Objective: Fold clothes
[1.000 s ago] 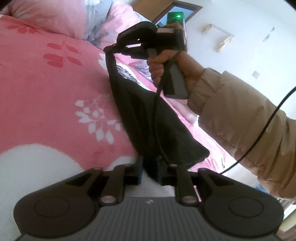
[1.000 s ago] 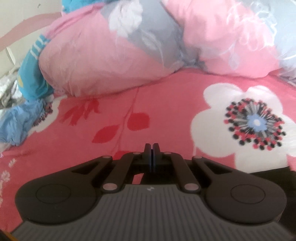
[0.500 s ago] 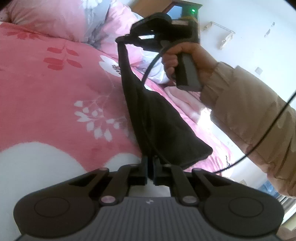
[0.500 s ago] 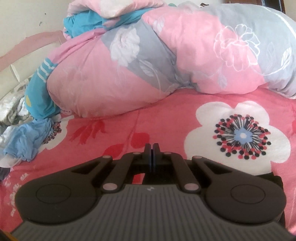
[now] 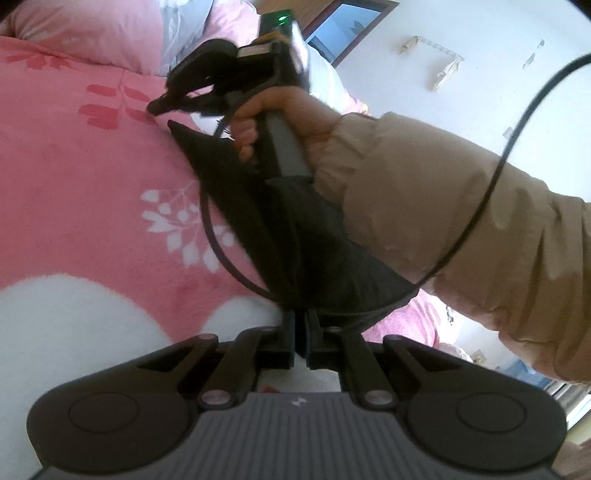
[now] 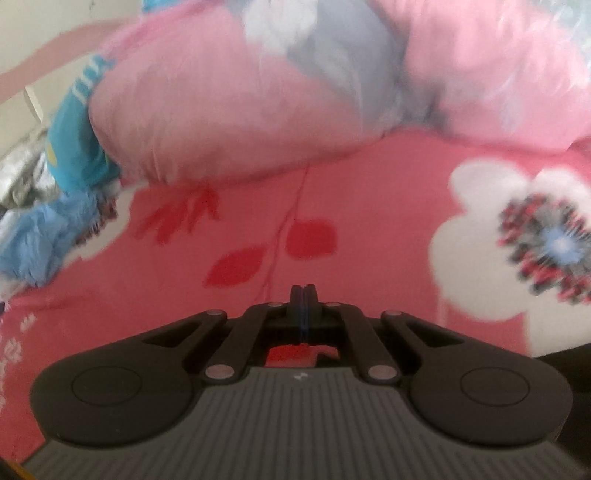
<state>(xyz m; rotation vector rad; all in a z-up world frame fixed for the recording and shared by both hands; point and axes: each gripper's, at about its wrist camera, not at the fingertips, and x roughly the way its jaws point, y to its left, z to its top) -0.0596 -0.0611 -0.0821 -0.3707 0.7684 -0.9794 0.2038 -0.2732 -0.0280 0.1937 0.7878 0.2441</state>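
Note:
A black garment (image 5: 295, 236) lies stretched over the pink floral bedspread (image 5: 92, 184). My left gripper (image 5: 301, 321) is shut on its near edge. In the left wrist view my right gripper (image 5: 157, 107) sits low over the bedspread, just beyond the garment's far corner; its fingers look closed and the cloth no longer hangs from them. In the right wrist view the right gripper (image 6: 303, 295) is shut, with no cloth visible between the fingertips. A dark corner of the garment (image 6: 565, 365) shows at the lower right.
A pink and grey floral duvet (image 6: 258, 110) is bunched at the bed's head. Blue clothes (image 6: 44, 240) are piled at the left. A white wall and a framed picture (image 5: 347, 29) lie beyond the bed. A black cable (image 5: 221, 251) loops over the garment.
The right gripper has dropped from above the bed to the bedspread and moved left. The garment, which hung from it, now lies lower and flatter. The left gripper keeps its hold.

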